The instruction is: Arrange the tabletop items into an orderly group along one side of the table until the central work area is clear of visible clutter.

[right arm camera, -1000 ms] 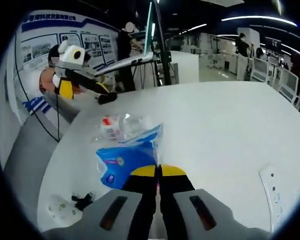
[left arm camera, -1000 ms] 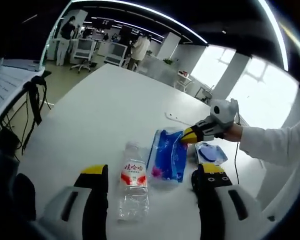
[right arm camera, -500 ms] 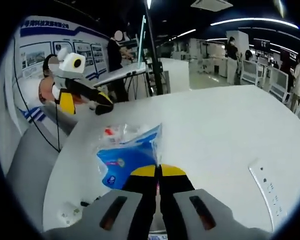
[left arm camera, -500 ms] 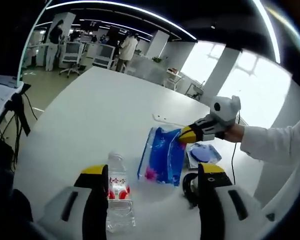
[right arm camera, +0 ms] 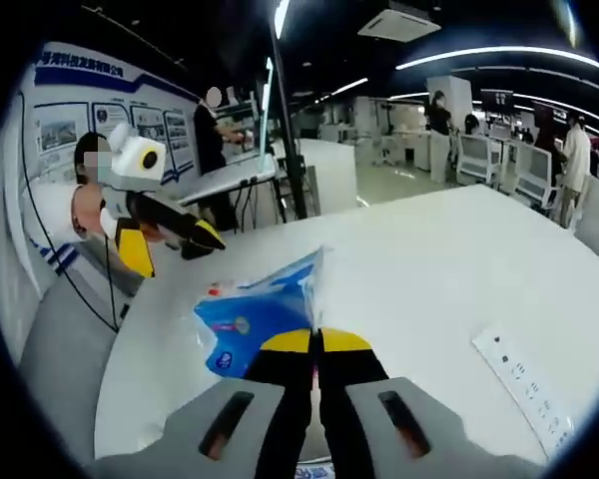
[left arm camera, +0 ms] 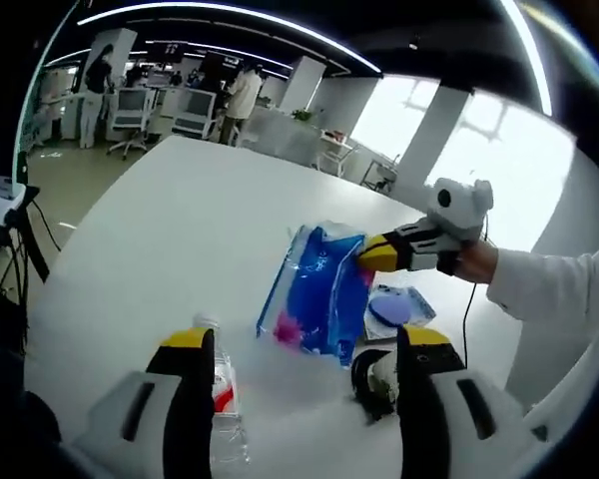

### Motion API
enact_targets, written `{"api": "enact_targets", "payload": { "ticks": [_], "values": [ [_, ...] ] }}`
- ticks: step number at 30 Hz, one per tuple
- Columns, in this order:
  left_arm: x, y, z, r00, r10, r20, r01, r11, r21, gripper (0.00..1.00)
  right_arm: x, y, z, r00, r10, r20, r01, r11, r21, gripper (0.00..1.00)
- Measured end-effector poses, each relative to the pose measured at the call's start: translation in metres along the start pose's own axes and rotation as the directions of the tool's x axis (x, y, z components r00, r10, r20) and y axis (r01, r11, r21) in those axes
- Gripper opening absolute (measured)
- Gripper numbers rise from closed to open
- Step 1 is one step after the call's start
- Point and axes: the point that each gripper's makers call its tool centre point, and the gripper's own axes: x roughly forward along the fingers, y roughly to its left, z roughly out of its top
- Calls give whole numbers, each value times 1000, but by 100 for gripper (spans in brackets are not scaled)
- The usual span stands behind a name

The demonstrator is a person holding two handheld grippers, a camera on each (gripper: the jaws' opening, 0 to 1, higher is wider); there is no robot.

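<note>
My right gripper [right arm camera: 314, 341] is shut on the edge of a blue tissue pack [right arm camera: 252, 317], which hangs tilted above the white table [right arm camera: 429, 269]. The left gripper view shows that pack [left arm camera: 319, 289] lifted, with the right gripper [left arm camera: 366, 256] at its upper right corner. A clear water bottle [left arm camera: 220, 394] with a red label lies just inside the left finger of my open left gripper [left arm camera: 307, 344]. From the right gripper view, the left gripper [right arm camera: 175, 247] hovers beyond the pack's far left.
A small blue wipes pack [left arm camera: 393, 309] lies on the table under the right gripper. A black and white object [left arm camera: 374, 379] sits by my left gripper's right jaw. A white strip with markings [right arm camera: 524, 391] lies at the right. Desks, chairs and people stand beyond the table.
The right gripper has raised the blue pack off the table and tilted it. The left gripper has drawn back, so the bottle sits lower between its jaws.
</note>
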Motion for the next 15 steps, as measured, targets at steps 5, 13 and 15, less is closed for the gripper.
{"api": "enact_targets", "payload": {
  "ticks": [5,13,15],
  "values": [
    [8,-4,0,1000,7,-11,-7,1000,-1,75,-8,1,10,999,-26,31,26,1000,6,0],
    [21,-10,-7,999,19,-38,-18,1000,16,66,-22,4,26,994,-66,86,64,998,22,0],
    [25,-12,-9,999,20,-44,-20,1000,15,64,-25,4,27,992,-78,98,76,997,29,0]
  ]
}}
